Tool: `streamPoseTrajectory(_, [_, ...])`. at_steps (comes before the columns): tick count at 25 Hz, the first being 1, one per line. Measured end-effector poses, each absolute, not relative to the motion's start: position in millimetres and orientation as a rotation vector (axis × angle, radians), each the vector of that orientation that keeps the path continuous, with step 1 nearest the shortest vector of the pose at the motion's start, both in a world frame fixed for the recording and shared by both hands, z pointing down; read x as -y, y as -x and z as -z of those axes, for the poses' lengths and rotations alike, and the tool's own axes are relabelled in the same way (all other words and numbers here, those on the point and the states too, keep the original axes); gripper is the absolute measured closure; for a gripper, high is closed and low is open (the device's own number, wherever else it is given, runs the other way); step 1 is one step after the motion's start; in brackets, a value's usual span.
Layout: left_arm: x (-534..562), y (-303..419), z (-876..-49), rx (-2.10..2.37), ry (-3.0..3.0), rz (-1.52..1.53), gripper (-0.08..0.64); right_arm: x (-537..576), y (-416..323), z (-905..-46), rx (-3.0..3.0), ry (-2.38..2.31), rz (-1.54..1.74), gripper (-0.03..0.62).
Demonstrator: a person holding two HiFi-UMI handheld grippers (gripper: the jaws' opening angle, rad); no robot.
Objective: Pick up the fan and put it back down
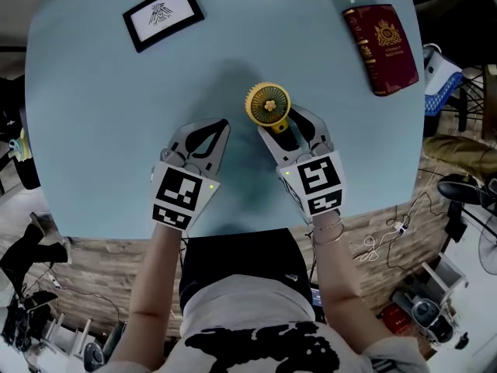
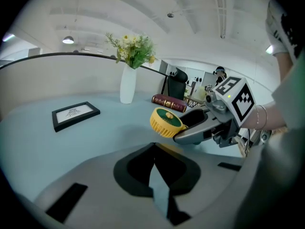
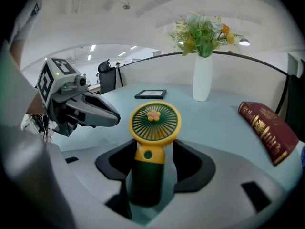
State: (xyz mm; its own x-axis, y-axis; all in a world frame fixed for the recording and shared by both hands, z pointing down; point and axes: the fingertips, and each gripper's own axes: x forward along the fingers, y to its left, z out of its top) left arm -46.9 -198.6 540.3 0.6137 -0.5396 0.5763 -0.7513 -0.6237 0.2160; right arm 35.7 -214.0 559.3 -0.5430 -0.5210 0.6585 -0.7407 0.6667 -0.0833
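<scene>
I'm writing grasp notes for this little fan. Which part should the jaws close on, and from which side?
Grip the dark green handle of the fan, coming from its base end with a jaw on either side. The handle is a narrow, straight stem that fits between the jaws, while the round yellow head is wide and grilled. The right gripper holds it this way.
</scene>
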Motion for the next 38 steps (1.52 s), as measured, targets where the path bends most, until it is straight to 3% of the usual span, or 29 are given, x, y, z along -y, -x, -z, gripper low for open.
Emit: streamPoseTrajectory(38, [192, 36, -549, 1.001, -2.364, -0.670, 0.548, 204, -41, -588, 2.162, -0.989, -0.516, 0.342])
